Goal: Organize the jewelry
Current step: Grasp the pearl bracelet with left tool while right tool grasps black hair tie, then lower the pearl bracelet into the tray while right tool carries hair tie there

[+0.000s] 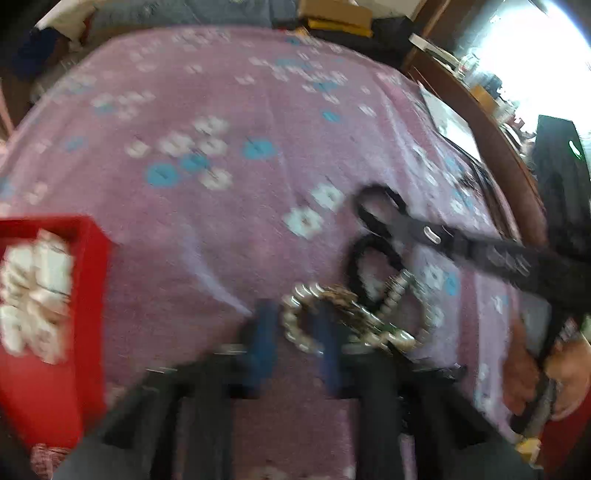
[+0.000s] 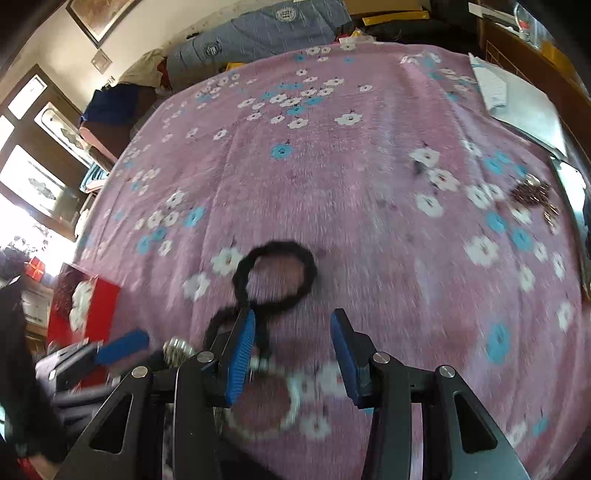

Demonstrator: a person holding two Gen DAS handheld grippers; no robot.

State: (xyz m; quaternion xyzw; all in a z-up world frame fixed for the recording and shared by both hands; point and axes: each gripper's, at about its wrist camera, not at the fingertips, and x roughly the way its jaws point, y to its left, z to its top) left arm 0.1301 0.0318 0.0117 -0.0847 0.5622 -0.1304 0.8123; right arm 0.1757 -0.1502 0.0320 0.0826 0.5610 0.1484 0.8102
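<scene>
Left gripper (image 1: 295, 332) fingers grip a beaded bracelet (image 1: 295, 325); right gripper (image 2: 291, 354) open; red box (image 1: 88, 295) awaits, black band (image 2: 277, 273) unsorted on bed (image 2: 332, 166).

A bed takes up most of both views, covered by a pink bedspread (image 2: 332, 177) printed with white and blue flowers. At its far edge lies a rolled grey-blue quilt (image 2: 266, 29), with heaped clothing (image 2: 144, 70) beside it. Yellow cardboard boxes (image 1: 340, 18) are stacked behind the far edge. The wall is cream-coloured and carries a framed picture (image 2: 99, 16) in the upper corner. A dark wooden cabinet with glass panels (image 2: 40, 147) stands at the left. A curved brown wooden bed frame (image 1: 491, 129) runs along the right side; papers (image 2: 517, 103) lie on the spread near it. Strong daylight enters through a window (image 1: 535, 55), overexposed.
</scene>
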